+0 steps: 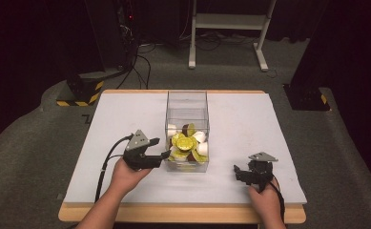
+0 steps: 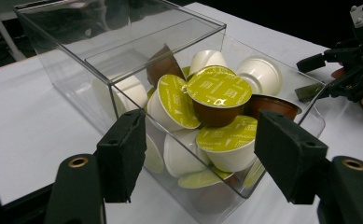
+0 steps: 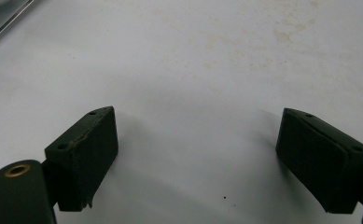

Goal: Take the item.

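The clear box point(image 1: 187, 125) stands mid-surface point(image 1: 250, 119), holding a heap of coffee capsules point(image 2: 212, 116). The left gripper point(image 1: 160, 148) hovers just beside the box's left wall, fingers point(image 2: 122, 154) spread apart and empty, aimed at the near corner. The right gripper point(image 1: 238, 172) rests well to the box's right, its fingers point(image 3: 83, 154) likewise apart over bare surface. The step in hand looks like an approach to the box; next, the left gripper likely must rise over the rim to reach a capsule.
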A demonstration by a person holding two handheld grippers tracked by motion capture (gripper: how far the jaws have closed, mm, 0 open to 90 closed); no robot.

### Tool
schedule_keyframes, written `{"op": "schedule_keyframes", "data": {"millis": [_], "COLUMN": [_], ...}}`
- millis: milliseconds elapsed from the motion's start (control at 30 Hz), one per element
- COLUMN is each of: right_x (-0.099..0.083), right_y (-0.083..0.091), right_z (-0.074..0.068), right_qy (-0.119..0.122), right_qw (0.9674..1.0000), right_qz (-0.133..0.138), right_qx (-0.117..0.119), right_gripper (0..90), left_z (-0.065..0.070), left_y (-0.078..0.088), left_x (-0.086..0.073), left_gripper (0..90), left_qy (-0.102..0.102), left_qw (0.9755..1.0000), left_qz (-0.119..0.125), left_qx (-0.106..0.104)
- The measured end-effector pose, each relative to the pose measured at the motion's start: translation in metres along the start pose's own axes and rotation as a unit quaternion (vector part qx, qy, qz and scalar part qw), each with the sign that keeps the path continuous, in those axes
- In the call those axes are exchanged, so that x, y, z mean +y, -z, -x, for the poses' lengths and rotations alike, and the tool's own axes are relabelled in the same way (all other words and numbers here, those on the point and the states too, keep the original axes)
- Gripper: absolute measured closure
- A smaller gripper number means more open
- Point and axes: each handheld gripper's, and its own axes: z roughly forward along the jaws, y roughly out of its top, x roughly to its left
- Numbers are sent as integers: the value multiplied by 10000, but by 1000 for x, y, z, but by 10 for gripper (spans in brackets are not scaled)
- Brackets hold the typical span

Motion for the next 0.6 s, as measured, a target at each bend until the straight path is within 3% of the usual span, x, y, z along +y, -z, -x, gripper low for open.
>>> {"op": "schedule_keyframes", "data": {"millis": [433, 500, 600], "right_x": [0, 0, 0], "right_y": [0, 0, 0], "right_z": [0, 0, 0], "right_qy": [18, 16, 9], "right_qw": [10000, 10000, 10000], "right_qz": [7, 8, -1], "right_qx": [-6, -5, 3], "right_gripper": [130, 130, 130], "left_z": [4, 7, 7], "left_y": [-11, -13, -14], "left_x": [3, 3, 2], "left_gripper": [334, 333, 329], "left_qy": [-98, 0, -73], "left_qw": [9999, 10000, 9999], "left_qz": [-131, -51, -97], "left_qx": [17, 14, -3]}}
